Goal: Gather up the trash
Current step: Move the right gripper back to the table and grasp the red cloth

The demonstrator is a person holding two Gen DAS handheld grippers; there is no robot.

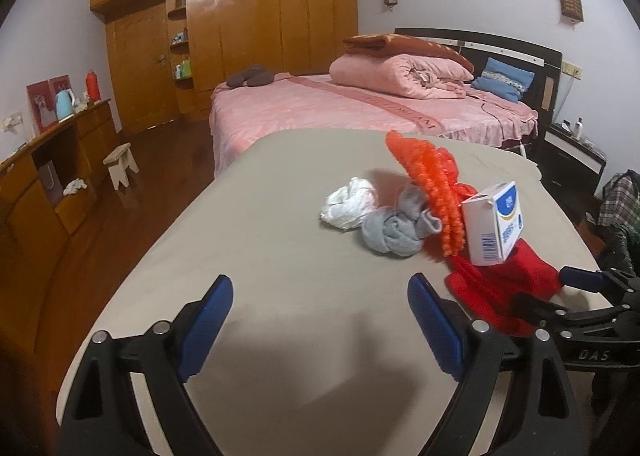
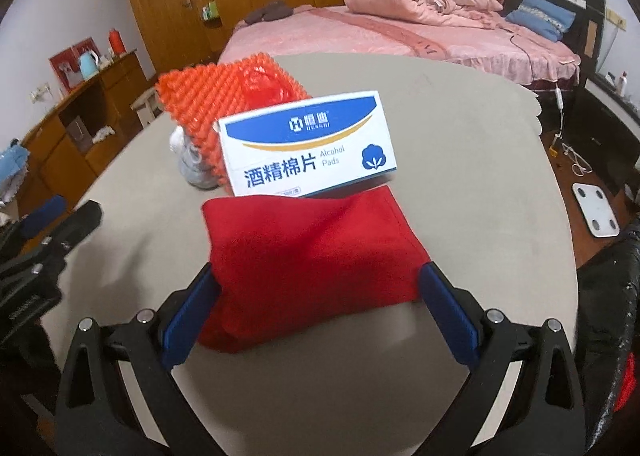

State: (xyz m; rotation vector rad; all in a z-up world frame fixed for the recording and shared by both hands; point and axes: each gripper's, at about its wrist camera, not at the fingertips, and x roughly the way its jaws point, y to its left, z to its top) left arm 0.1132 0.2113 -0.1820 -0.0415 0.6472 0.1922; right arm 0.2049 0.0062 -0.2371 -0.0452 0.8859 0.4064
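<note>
Right gripper (image 2: pixel 320 308) spread wide, its 2 blue pads flanking the near edge of a red cloth (image 2: pixel 312 252) and seemingly touching it at both sides, not yet clamped; left gripper (image 1: pixel 320 320) likewise wide, holding nothing, hovering over bare grey table cover (image 1: pixel 280 216) just left of the pile.

Red cloth lying near the table's front edge, slumped and folded; judged soft, light, floppy, likely to drape and drag whatever leans on it; best pinched at a bunched fold rather than a single flat layer. Alcohol-pad box (image 2: pixel 308 148) standing tilted at the cloth's far edge; judged stiff, light, probably near empty, easy to topple; best taken across its narrow faces. Orange bubble-textured plastic (image 2: pixel 212 96) behind the box; thin, crinkly, springy, likely slippery between pads. Grey balled sock (image 1: pixel 394 230) and crumpled white tissue (image 1: pixel 350 204) beside it; soft, compressible, graspable anywhere.

Left view alone showing the tissue and the sock as 2 separate lumps, plus the box's barcoded side; right view alone giving the box's printed front, the cloth's full spread between the pads, a white scale (image 2: pixel 596 212) on the floor and black plastic (image 2: pixel 616 296) at far right, possibly a trash bag.
</note>
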